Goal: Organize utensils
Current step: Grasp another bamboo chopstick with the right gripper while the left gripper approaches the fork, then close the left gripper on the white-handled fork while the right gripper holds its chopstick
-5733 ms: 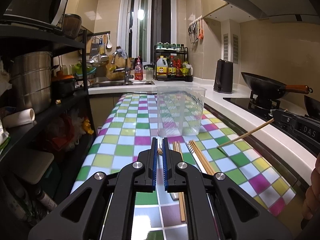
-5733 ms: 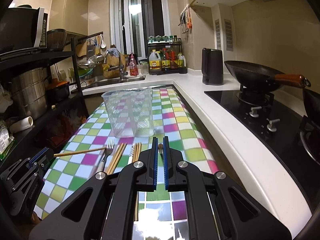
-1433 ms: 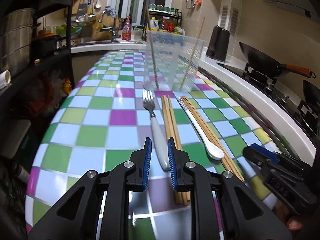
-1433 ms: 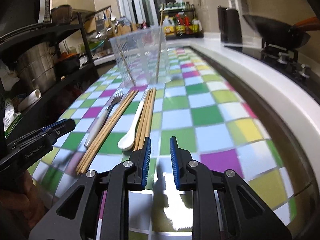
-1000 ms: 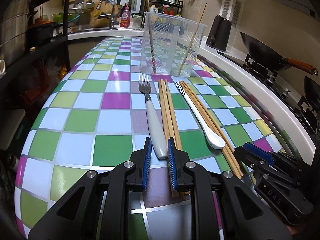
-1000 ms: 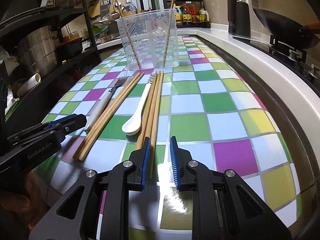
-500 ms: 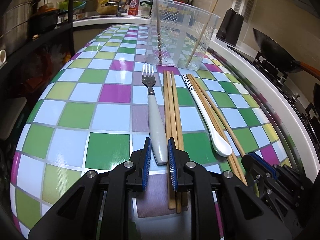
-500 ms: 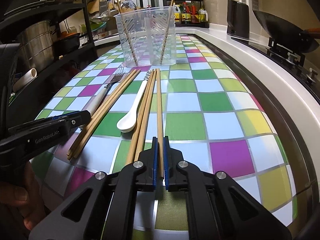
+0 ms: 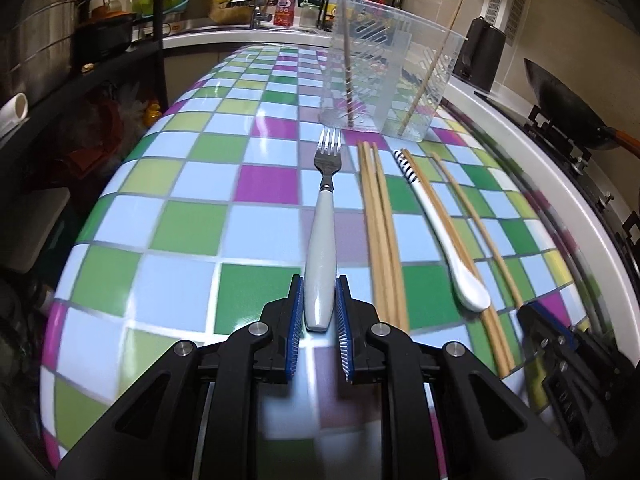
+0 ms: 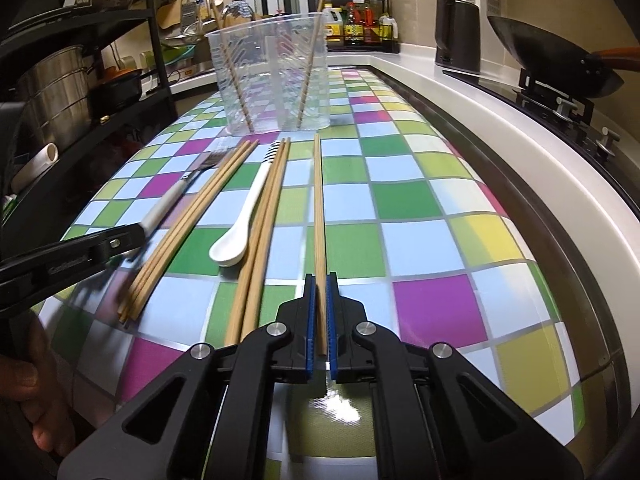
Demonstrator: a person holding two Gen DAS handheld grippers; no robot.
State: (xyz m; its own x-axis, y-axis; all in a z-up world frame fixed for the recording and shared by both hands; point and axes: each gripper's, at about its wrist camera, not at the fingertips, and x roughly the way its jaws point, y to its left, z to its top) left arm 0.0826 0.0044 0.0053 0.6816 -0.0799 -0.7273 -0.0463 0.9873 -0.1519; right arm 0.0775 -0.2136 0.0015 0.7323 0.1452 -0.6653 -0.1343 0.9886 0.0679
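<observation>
A fork with a white handle (image 9: 320, 248) lies on the checkered table. My left gripper (image 9: 319, 284) has closed its pads on the handle's near end. My right gripper (image 10: 318, 280) is shut on a single wooden chopstick (image 10: 318, 208), which has swung away from the others. Between them lie a bundle of chopsticks (image 9: 378, 224), a white spoon (image 9: 444, 232) and another pair of chopsticks (image 10: 262, 236). A clear plastic container (image 9: 386, 76) stands at the far end with two chopsticks leaning in it. The fork (image 10: 176, 196) and container (image 10: 272, 76) also show in the right wrist view.
A black shelf rack with pots (image 9: 48, 52) stands to the left. A white counter (image 10: 520, 128) with a hob and a wok (image 10: 548, 56) runs along the right. A black kettle (image 10: 458, 36) and a sink (image 9: 240, 16) are at the back.
My left gripper moved forward and closed on the fork handle. My right gripper stayed shut on one chopstick and pulled it to the right, away from the spoon and its pair.
</observation>
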